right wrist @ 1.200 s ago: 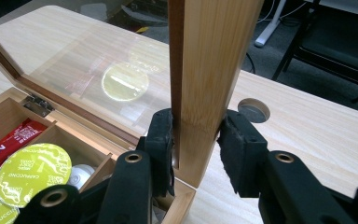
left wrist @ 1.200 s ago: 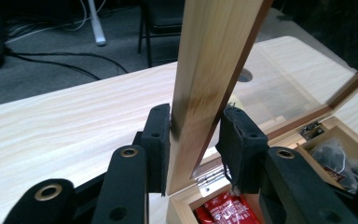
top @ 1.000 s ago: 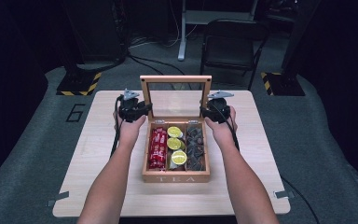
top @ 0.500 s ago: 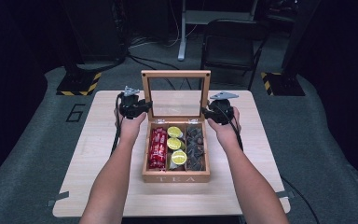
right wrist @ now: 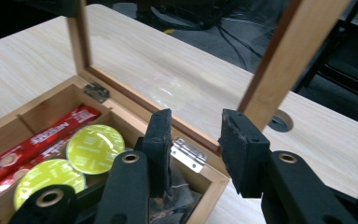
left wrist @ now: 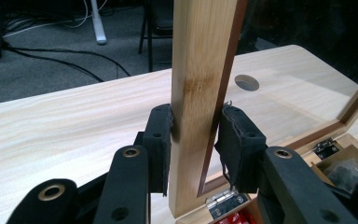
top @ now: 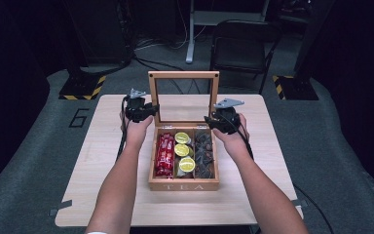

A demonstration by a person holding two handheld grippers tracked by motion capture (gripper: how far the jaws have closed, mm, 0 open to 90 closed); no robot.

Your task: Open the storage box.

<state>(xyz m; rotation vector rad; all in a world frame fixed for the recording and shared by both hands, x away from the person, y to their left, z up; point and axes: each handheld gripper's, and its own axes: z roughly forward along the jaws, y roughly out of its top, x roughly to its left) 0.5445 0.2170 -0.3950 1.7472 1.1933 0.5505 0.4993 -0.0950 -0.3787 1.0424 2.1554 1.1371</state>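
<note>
A wooden tea box (top: 183, 185) stands in the middle of the table with its glass-paned lid (top: 183, 75) upright. My left gripper (top: 148, 109) is shut on the lid's left post (left wrist: 200, 56), one pad on each face. My right gripper (top: 213, 122) hovers over the box's back right corner, just short of the lid's right post (right wrist: 289, 51). Its jaws (right wrist: 193, 126) stand apart with nothing between them. Inside the box lie red packets (top: 164, 155), yellow-green round capsules (top: 182, 151) and dark tea bags (top: 204, 153).
The light wooden table (top: 102, 161) has bare room on both sides of the box and a cable hole (left wrist: 247, 82) behind the lid. A black chair (top: 238, 44) and cables sit on the floor beyond the far edge.
The lid's top rail stands a little higher in the view than a second ago. My right gripper has come slightly back from the lid's right post. The left gripper holds where it was.
</note>
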